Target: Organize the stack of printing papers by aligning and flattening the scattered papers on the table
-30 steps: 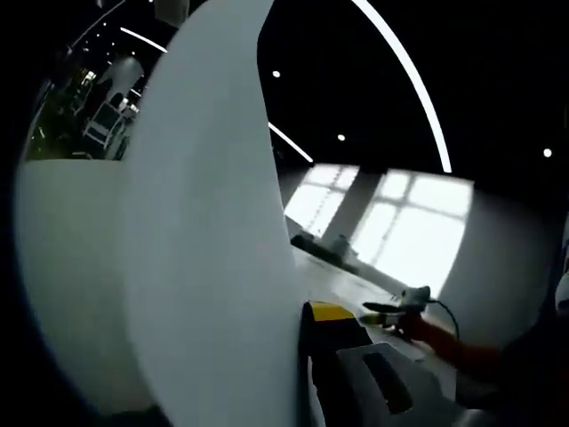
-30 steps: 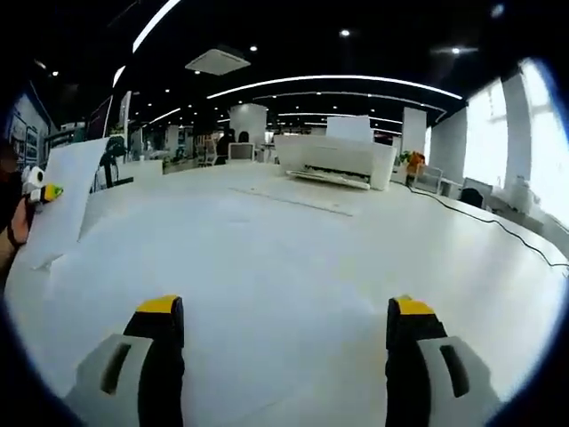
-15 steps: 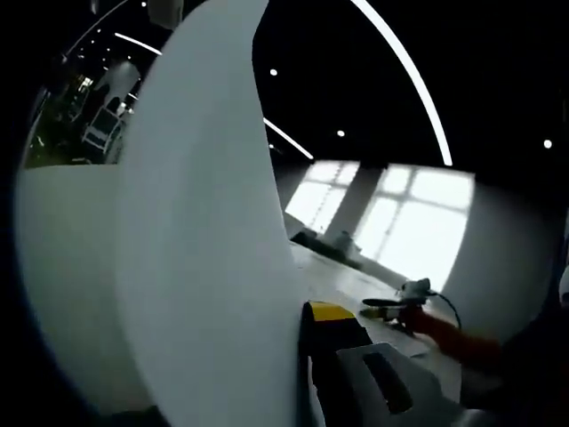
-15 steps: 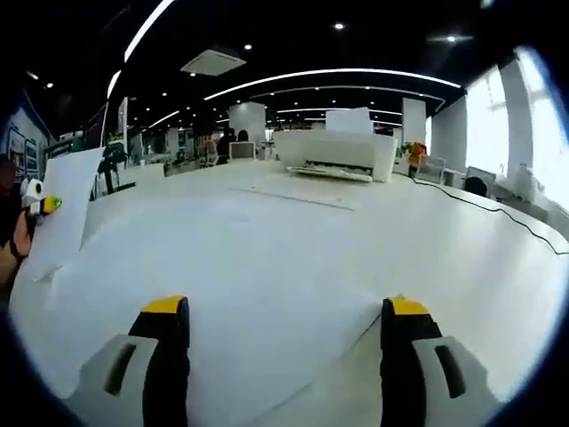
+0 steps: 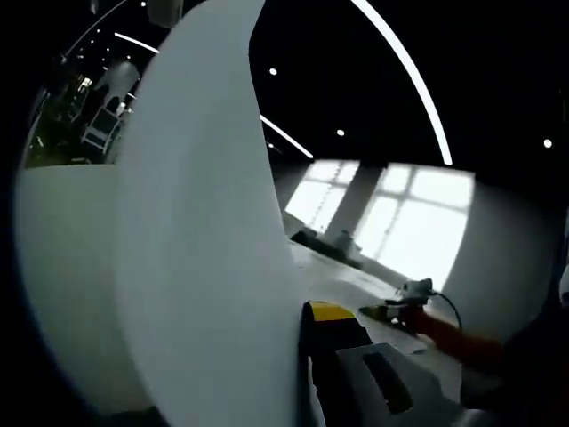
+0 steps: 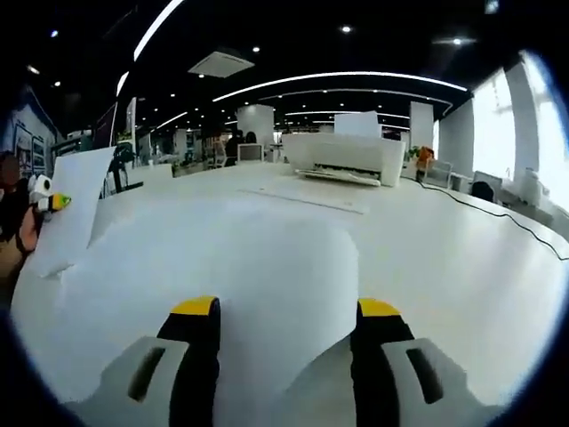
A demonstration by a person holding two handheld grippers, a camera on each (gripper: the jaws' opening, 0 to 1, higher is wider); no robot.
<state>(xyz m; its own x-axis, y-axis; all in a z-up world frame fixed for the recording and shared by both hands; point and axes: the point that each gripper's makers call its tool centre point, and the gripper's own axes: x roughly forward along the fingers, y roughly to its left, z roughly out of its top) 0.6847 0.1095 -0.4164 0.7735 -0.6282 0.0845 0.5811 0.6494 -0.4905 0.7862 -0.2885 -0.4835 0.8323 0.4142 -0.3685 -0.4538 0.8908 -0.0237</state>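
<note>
A white paper sheet (image 5: 196, 249) stands upright and curved right in front of the left gripper view. My left gripper (image 5: 302, 325) is shut on its edge; one yellow-tipped jaw shows and the paper hides the other. In the right gripper view that gripper (image 6: 46, 201) holds the sheet (image 6: 78, 205) up at the far left. A second white sheet (image 6: 222, 267) lies on the white table (image 6: 444, 258), its near edge between the jaws of my right gripper (image 6: 286, 310), which stands open. The right gripper (image 5: 396, 307) also appears low on the right of the left gripper view.
A white printer (image 6: 342, 160) stands at the far side of the table with another flat sheet (image 6: 311, 191) in front of it. A dark cable (image 6: 498, 222) runs along the table on the right. A hand with an orange sleeve (image 5: 453, 342) holds the right gripper.
The right gripper has come over the flat sheet, and its jaws have drawn closer together around the sheet's edge. The left gripper and its upright sheet have hardly moved.
</note>
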